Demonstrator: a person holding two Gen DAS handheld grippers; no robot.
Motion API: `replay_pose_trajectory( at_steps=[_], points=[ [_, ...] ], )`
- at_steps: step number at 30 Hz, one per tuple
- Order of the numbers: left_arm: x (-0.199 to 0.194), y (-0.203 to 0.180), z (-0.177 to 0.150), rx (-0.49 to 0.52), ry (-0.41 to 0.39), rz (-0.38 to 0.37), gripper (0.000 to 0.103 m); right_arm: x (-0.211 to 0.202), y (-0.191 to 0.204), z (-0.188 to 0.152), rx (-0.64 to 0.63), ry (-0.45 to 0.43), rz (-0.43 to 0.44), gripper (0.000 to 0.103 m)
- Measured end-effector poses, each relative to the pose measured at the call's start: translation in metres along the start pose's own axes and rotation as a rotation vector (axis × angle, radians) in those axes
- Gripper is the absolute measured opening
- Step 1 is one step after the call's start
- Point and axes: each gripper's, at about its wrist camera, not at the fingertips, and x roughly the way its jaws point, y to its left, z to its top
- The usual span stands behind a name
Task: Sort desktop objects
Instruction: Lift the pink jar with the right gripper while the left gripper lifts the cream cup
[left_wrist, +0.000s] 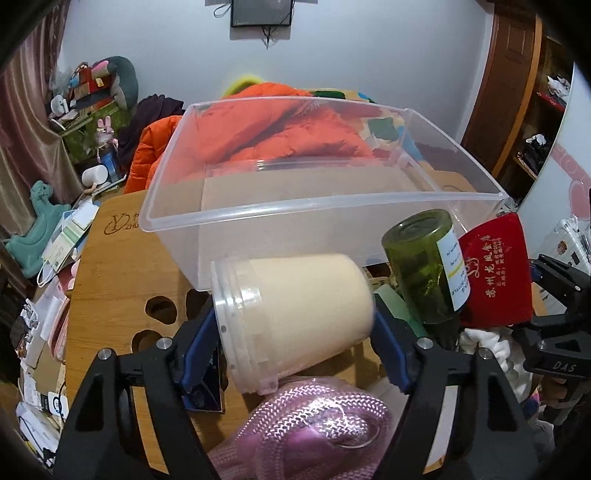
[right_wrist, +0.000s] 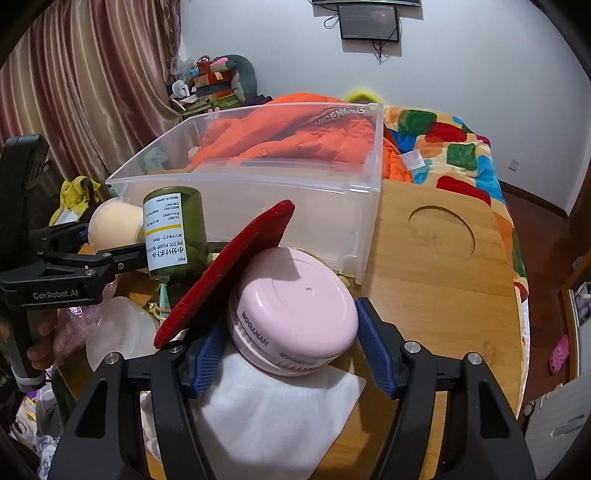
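left wrist, cream jar (left_wrist: 295, 317) between fingers (left_wrist: 391, 350)

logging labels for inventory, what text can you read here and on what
"PETIT PUMP BOTTLE", "MADE IN JAPAN": green bottle label, rest too small
"NICEN...": orange jacket, cut off
"GenRobot.AI": left tool
"DAS": right tool
Red pouch: Chinese characters, blurred
Pink case: lettering unclear

My left tool (left_wrist: 295, 332) was black with blue pads, and so was my right tool (right_wrist: 284, 345). The jar (left_wrist: 295, 317) was cream, the bottle (left_wrist: 424, 266) olive green with a white label, the pouch (left_wrist: 495, 273) red with gold lettering. The round case (right_wrist: 295, 314) was pale pink, the cloth (right_wrist: 273, 410) white, the bin (left_wrist: 332, 206) clear, the table (right_wrist: 443, 295) honey wood, the blanket (right_wrist: 450, 147) in many-coloured patches.
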Motion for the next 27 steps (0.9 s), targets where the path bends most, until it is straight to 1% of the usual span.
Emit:
replay_pose_trajectory(
  at_steps=[5,9,12,14,23,27],
  points=[
    [-0.005,0.003,-0.003,-0.017,-0.022,-0.011,0.074,-0.01,0.003,-0.001,-0.007,-0.02,-0.029,0.063],
    [-0.009,0.003,-0.006,-0.007,-0.043,-0.003,0.07,-0.021,0.003,0.001,-0.006,-0.039,-0.045,0.063],
    [-0.011,0.006,-0.006,-0.02,-0.04,-0.03,0.069,-0.029,0.003,0.001,-0.014,-0.053,-0.064,0.063],
    [-0.014,0.007,-0.007,-0.018,-0.049,-0.031,0.068,-0.034,0.004,0.002,-0.016,-0.065,-0.078,0.063],
    [-0.021,0.014,-0.013,-0.052,-0.052,-0.068,0.068,-0.056,0.002,0.006,-0.004,-0.098,-0.091,0.063],
    [-0.029,0.017,-0.013,-0.047,-0.082,-0.058,0.066,-0.068,0.004,0.008,-0.013,-0.124,-0.101,0.063]
  ],
)
